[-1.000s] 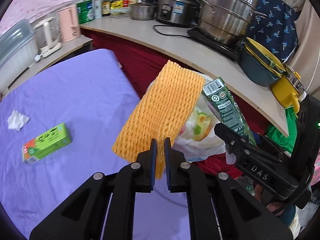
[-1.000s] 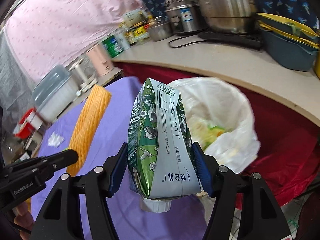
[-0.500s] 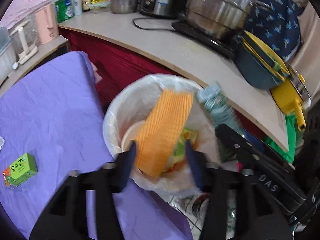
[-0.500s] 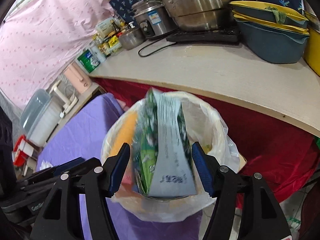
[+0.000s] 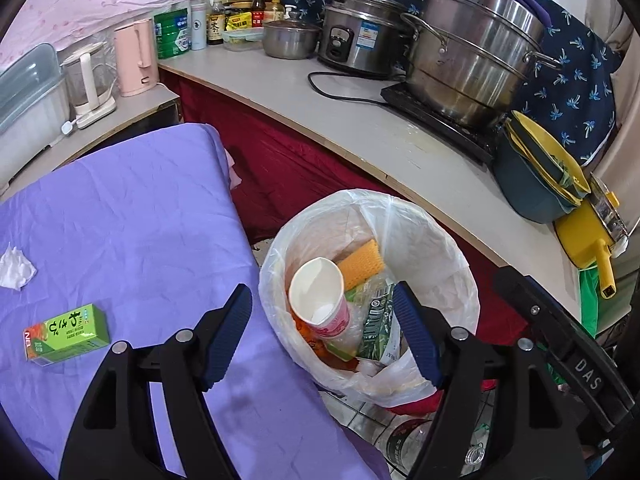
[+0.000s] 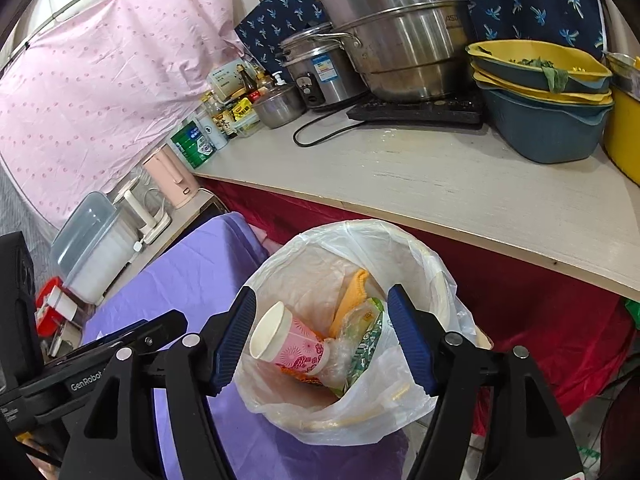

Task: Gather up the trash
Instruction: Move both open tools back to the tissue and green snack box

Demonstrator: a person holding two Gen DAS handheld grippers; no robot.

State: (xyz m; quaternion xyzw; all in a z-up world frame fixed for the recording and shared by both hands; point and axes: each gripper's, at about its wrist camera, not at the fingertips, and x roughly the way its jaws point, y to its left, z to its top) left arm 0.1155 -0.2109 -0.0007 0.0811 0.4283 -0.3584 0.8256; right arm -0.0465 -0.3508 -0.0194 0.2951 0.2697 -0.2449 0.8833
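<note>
We see 2 pieces left on purple cloth (image 5: 132,216): white tissue (image 5: 15,267) far left, green box (image 5: 66,337) nearer. Left gripper (image 5: 324,338) jaws just opened wide, empty. In bin bag (image 5: 436,248): orange foam net (image 5: 360,263), green carton (image 5: 374,328). Right gripper (image 6: 322,338) spread, empty.

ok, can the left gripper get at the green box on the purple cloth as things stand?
Probably yes. The left gripper is open and empty, the green box lies alone on the purple cloth, nothing between them.
</note>
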